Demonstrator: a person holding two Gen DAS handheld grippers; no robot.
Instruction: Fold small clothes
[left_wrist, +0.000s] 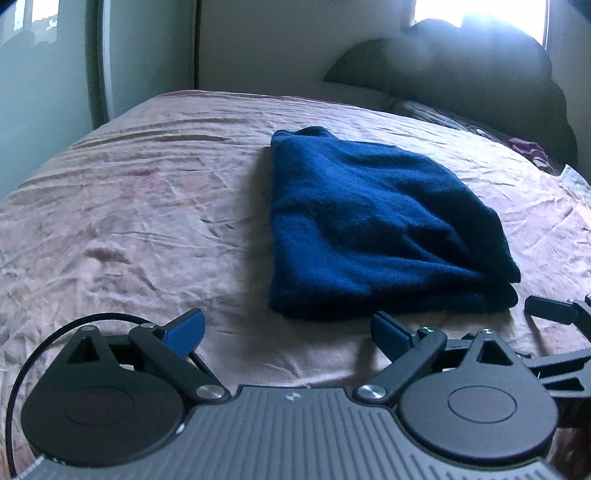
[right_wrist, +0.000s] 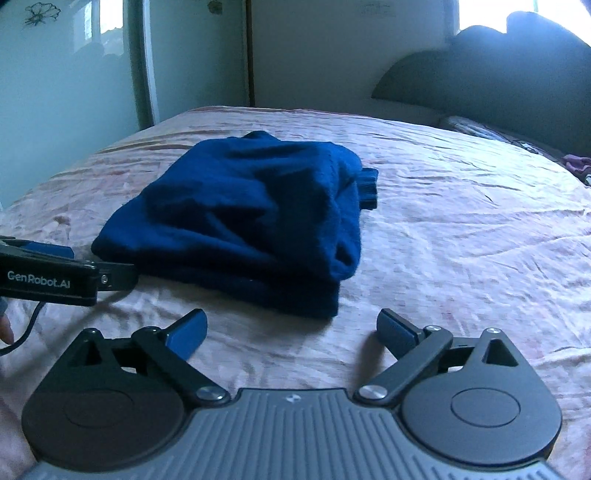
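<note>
Left wrist view: folded blue garment (left_wrist: 373, 225) is lying mid-bed on the wrinkled pink bedspread (left_wrist: 129, 206), dark headboard (left_wrist: 461, 85) sitting far right under a glaring window. Purple item (left_wrist: 528, 149) far right is too blurred to identify. Left gripper (left_wrist: 288, 330) is hovering near, spread wide, holding nothing; right gripper (right_wrist: 291, 328) likewise, just short of the garment's near edge.

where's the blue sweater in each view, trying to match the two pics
Left wrist view: the folded blue sweater lies right of centre on the pink bedsheet, just beyond the open left claw.
Right wrist view: the sweater lies left of centre, beyond the open right claw.
Shared landmark: the dark scalloped headboard, upper right in both.
</note>
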